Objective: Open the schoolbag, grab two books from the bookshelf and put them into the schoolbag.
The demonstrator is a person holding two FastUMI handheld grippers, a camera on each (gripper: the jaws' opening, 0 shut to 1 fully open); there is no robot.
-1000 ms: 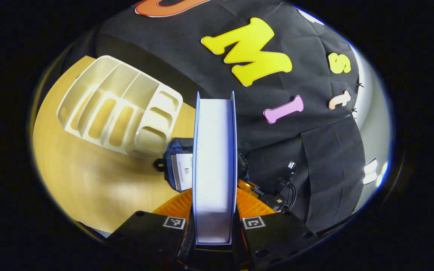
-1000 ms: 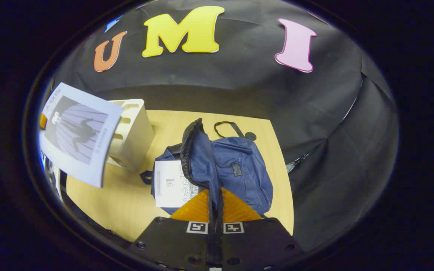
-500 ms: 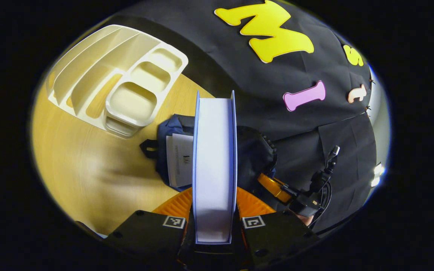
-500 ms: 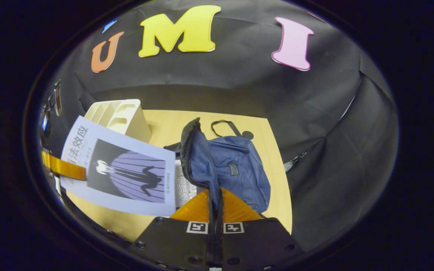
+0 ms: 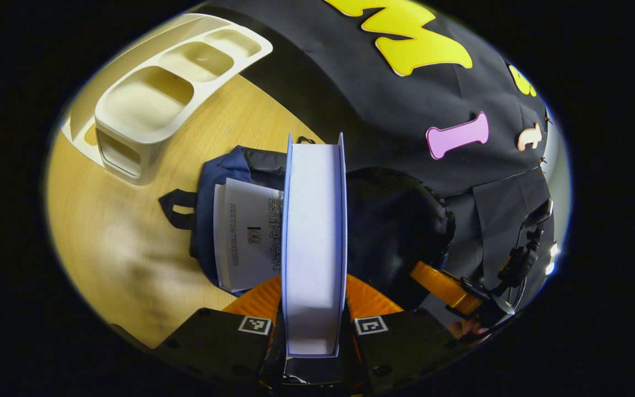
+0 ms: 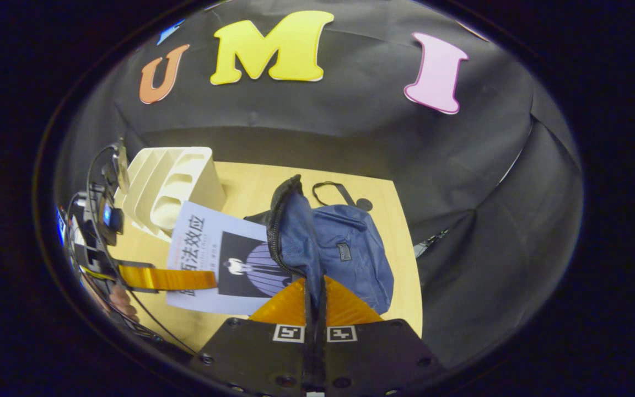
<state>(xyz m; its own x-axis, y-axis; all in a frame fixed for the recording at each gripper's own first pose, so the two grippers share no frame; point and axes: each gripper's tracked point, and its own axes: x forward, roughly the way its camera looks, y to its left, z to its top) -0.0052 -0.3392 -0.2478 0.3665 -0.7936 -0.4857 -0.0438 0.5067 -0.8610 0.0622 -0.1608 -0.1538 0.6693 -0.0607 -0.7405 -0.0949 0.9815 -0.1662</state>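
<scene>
- Navy bag (image 6: 345, 248) lies on the worktop (image 5: 130, 259); our right gripper (image 6: 314, 300) is clenched on its flap, holding the mouth up.
- Our left gripper (image 5: 313, 309) grasps the second book (image 5: 313, 242) edge-on, long axis pointing toward the opening, over the first book (image 5: 246, 234) already inside.
- Risk: the book could catch on the zipper edge if the flap sags.

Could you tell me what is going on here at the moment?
A person is packing a blue schoolbag on a wooden table. The right gripper pinches the bag's flap, holding it open. The left gripper carries a book over the opening, where another book already lies.
</scene>
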